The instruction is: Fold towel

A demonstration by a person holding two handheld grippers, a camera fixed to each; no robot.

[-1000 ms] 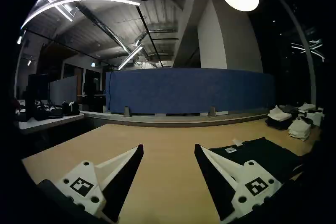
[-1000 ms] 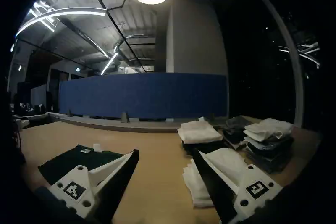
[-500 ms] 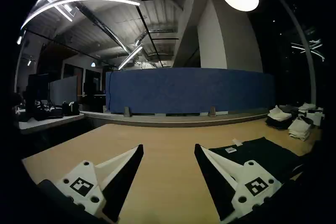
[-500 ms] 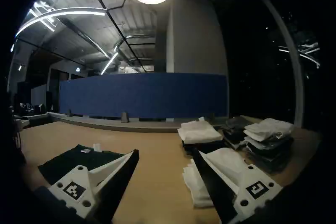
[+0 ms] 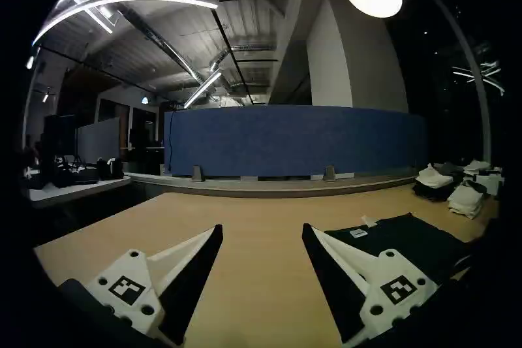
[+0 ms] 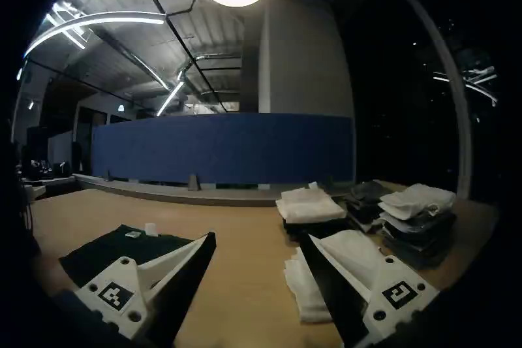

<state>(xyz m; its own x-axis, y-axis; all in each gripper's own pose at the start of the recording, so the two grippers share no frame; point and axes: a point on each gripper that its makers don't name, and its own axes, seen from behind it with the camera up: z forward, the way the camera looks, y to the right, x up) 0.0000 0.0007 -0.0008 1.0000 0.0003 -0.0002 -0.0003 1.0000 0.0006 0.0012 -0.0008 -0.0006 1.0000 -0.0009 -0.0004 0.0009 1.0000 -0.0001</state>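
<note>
A dark towel (image 5: pixel 411 238) lies flat on the wooden table (image 5: pixel 261 217), to the right of my left gripper (image 5: pixel 261 234), partly behind its right finger. In the right gripper view the same dark towel (image 6: pixel 121 247) lies at the left, partly behind the left finger. My left gripper stands open just above the table with nothing between its fingers. My right gripper (image 6: pixel 258 240) is open too and holds nothing; a folded white towel (image 6: pixel 313 279) lies beside its right finger.
Stacks of folded towels, white (image 6: pixel 308 204) and grey (image 6: pixel 417 221), stand on the right part of the table. A blue partition (image 6: pixel 222 149) runs along the table's far edge. Another desk with dark objects (image 5: pixel 72 175) stands at the far left.
</note>
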